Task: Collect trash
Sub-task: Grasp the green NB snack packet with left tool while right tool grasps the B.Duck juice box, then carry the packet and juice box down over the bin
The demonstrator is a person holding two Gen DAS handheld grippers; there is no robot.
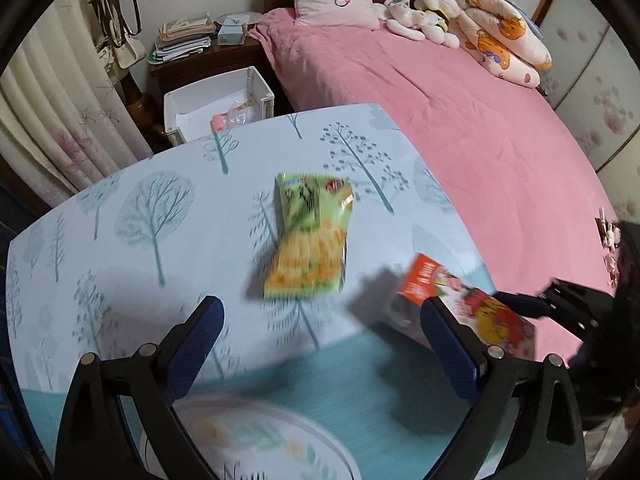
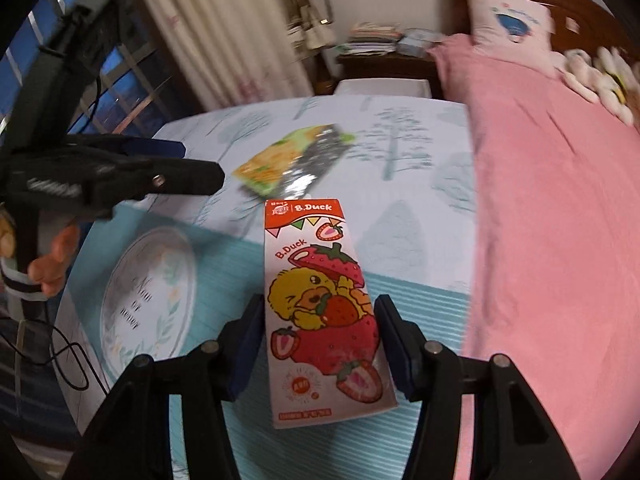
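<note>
beside the strawberry carton (image 2: 324, 312), held in right gripper (image 2: 320, 344): light, stiff. left gripper (image 1: 320, 344) spread wide; green wrapper (image 1: 310, 236) crinkly, slippery, best pinched at edge.

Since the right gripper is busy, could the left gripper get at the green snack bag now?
Probably yes: the left gripper is open, facing the green snack bag, nothing between them.

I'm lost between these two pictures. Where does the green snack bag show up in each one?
Left wrist view: the green snack bag lies mid-picture on the tree-print tablecloth, ahead of the open left tongs.
Right wrist view: it lies upper centre, beyond the strawberry duck box held between the right tongs.
Shared landmark: the pink bed.
</note>
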